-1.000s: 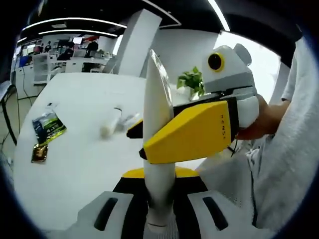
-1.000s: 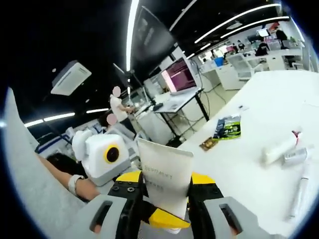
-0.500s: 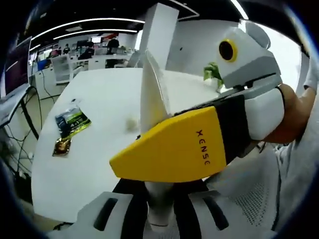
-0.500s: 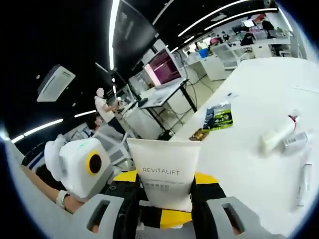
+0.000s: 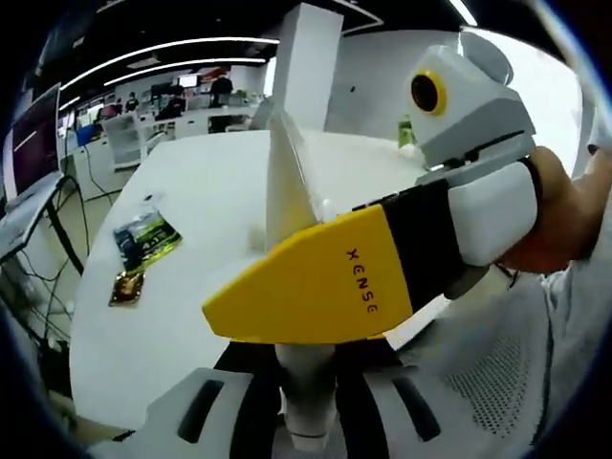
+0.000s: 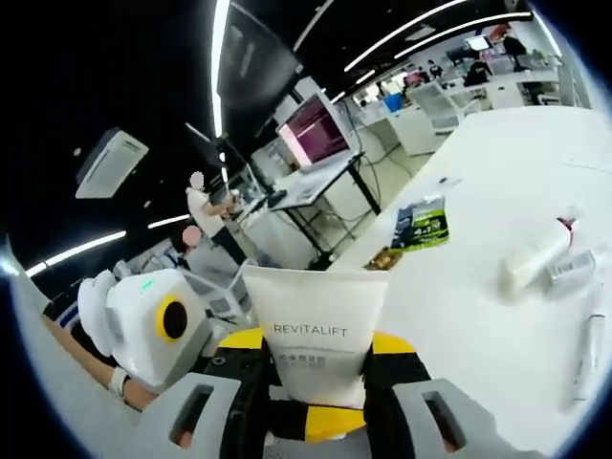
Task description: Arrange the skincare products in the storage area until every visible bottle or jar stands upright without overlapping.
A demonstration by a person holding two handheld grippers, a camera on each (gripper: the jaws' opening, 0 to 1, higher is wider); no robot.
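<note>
As I read the left gripper view, my left gripper is closed on the cap end of the white tube, held edge-on above the white table. The right gripper crosses in front, pinching the same tube. A green sachet lies left of the tube.

Right gripper view: right gripper clamped on the tube (label reads REVITALIFT). Other tubes lie flat on the table, well right of it.
</note>
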